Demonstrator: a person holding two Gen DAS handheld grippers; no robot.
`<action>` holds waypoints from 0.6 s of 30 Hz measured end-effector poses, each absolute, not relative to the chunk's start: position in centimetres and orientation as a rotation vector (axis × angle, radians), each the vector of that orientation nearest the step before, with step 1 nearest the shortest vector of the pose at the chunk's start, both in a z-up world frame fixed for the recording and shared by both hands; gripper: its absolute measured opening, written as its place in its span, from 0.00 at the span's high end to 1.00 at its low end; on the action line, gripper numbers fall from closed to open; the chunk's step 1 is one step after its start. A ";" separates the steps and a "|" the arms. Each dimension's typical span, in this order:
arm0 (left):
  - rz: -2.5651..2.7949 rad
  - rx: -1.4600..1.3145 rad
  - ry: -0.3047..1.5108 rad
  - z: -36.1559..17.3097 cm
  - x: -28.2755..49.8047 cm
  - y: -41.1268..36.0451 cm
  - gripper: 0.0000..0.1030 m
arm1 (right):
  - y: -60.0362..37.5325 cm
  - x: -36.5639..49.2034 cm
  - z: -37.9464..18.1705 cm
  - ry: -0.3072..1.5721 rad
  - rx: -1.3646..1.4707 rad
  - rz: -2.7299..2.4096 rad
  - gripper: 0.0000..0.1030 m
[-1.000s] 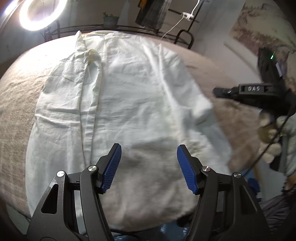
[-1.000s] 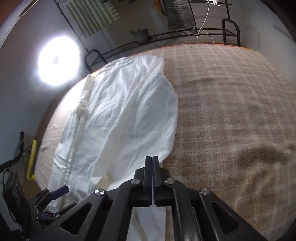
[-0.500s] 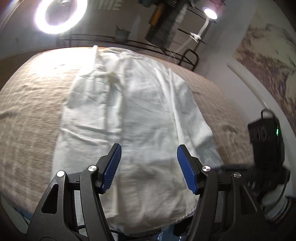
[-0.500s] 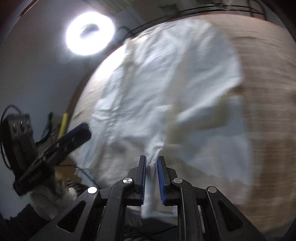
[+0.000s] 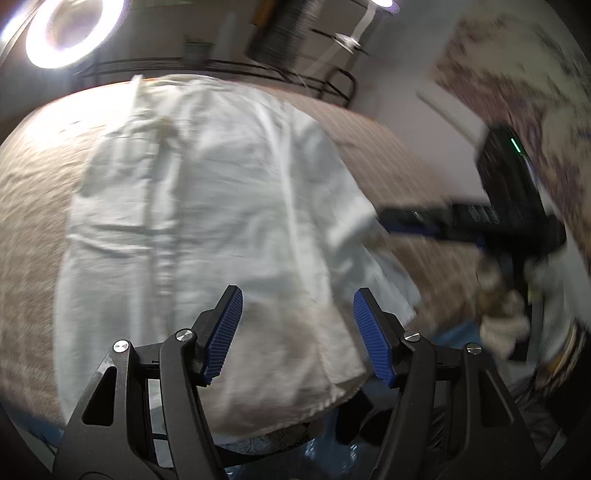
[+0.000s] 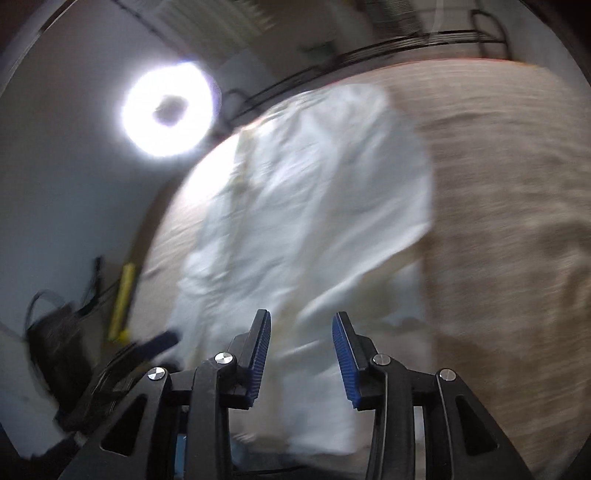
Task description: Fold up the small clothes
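Observation:
A white shirt [image 5: 221, 229] lies spread on the tan plaid bed cover [image 5: 33, 206], its right side folded inward. My left gripper [image 5: 297, 332] is open and empty, above the shirt's near hem. My right gripper [image 6: 301, 350] is open and empty over the shirt's [image 6: 314, 221] near right part. The right gripper also shows blurred in the left wrist view [image 5: 424, 218], at the shirt's right edge. The left gripper shows blurred in the right wrist view [image 6: 147, 347] at the left.
A ring light [image 5: 62, 33] glows beyond the bed's far edge, with a black metal rail [image 5: 258, 70] beside it. The plaid cover [image 6: 509, 221] spreads wide to the right of the shirt. A yellow stick [image 6: 122, 299] stands left of the bed.
My right gripper was shut on the shirt's edge, carried it inward over the shirt, then opened and let it go. My left gripper stayed open and shifted slightly.

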State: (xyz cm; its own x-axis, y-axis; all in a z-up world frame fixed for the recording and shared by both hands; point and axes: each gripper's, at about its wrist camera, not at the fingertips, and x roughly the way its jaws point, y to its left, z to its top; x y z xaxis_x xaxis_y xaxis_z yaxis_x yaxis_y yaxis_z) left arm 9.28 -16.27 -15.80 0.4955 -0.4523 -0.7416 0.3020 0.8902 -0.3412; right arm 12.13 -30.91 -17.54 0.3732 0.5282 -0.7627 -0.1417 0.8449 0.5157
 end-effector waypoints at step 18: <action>-0.683 -0.729 1.114 -20.9 11.5 -13.7 0.97 | -31.2 14.6 -16.8 1.099 0.257 0.386 1.00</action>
State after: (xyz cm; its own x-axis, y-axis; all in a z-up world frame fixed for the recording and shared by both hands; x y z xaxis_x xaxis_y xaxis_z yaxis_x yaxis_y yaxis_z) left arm 11.52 -13.71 -20.95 0.2940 -0.7910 -0.5365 0.1200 0.5874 -0.8003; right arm 14.62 -31.24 -16.82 0.3978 0.4260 -0.8126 -0.1757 0.9046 0.3883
